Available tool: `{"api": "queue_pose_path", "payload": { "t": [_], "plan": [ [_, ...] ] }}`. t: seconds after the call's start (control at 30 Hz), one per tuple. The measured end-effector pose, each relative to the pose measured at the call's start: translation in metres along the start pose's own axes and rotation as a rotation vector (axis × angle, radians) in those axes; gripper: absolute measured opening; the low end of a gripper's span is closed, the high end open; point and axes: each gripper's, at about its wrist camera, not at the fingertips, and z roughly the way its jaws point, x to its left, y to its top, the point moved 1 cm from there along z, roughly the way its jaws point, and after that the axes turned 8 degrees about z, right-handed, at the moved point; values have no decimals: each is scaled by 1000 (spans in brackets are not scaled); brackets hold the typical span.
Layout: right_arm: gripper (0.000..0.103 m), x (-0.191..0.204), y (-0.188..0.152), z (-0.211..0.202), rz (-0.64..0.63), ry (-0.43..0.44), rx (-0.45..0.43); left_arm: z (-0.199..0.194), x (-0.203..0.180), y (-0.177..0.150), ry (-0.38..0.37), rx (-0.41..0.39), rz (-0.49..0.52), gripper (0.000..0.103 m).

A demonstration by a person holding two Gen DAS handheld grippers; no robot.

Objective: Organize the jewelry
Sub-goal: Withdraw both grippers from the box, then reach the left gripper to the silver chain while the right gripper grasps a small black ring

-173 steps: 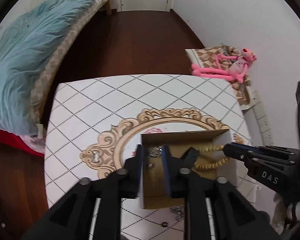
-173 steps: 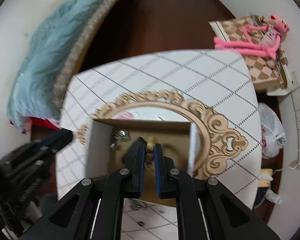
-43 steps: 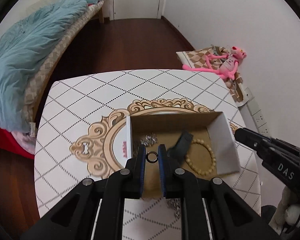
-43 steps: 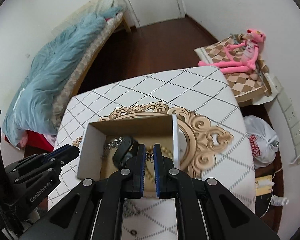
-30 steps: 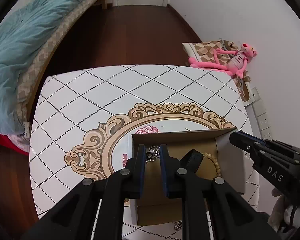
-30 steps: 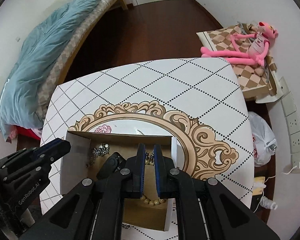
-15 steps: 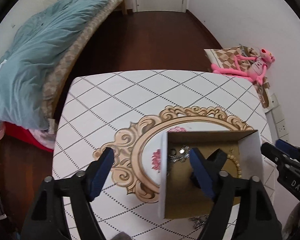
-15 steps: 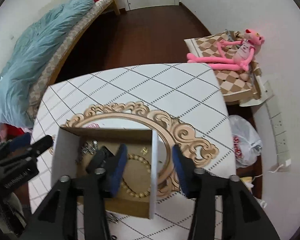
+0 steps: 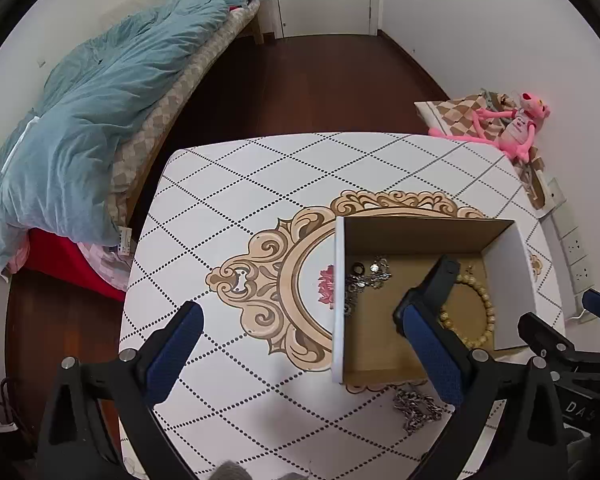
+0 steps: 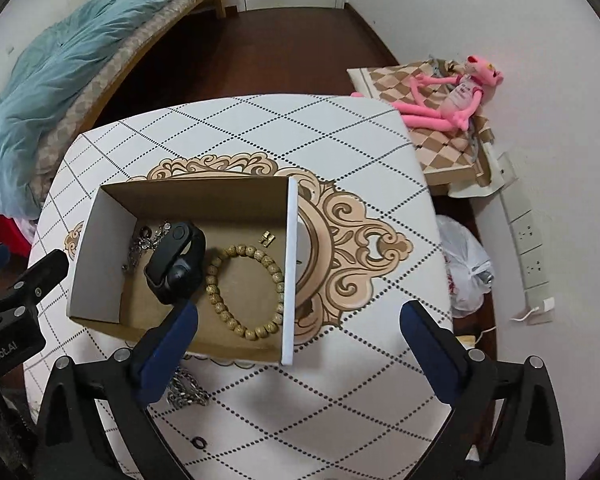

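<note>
Desk (image 10: pixel 236 128): white, crossed by a black dotted diamond grid, with a tan scrollwork oval at centre. Box (image 10: pixel 290 264): white outside, brown inside. Bracelet (image 10: pixel 278 276): pale tan beads. Watch (image 10: pixel 176 264): black. Chain (image 10: pixel 188 394) (on the desk, at the box's near edge): silver. Pads (image 10: pixel 168 350): blue, on black jaws. Quilt (image 9: pixel 88 120): grey-blue, over a beige chequered mattress (image 9: pixel 172 92). Toy (image 10: pixel 448 100): pink, lying on a brown-and-cream diamond cushion (image 10: pixel 440 148). Floor (image 9: pixel 320 84): dark reddish brown.

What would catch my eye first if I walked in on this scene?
Probably the open cardboard box on the patterned table, holding a wooden bead bracelet and a black smartwatch. Beyond the table's far right corner, a pink plush toy lies on a checkered cushion.
</note>
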Motion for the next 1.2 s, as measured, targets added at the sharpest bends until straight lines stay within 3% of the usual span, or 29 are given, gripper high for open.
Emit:
{"api": "queue_pose_path", "payload": {
  "t": [0.3, 0.63, 0.77, 0.93, 1.2],
  "plan": [
    [102, -5, -11, -44, 1, -10, -85, -40, -5, -8, -18, -60, -9, 102],
    [102, -14, -27, -121, 31, 5, -230, -101, -4, -19, -34, -166, -31, 102],
    [102, -18, -35, -136, 37, 19, -241, -111, -3, -28, -40, -176, -39, 102],
    [102, -19, -58, -120, 41, 28, -195, -92, -1, -55, -36, -109, -64, 102],
    [102, 1, -124, -21, 20, 103, 14, -20, 4, -125, 52, 106, -74, 102]
  ]
}}
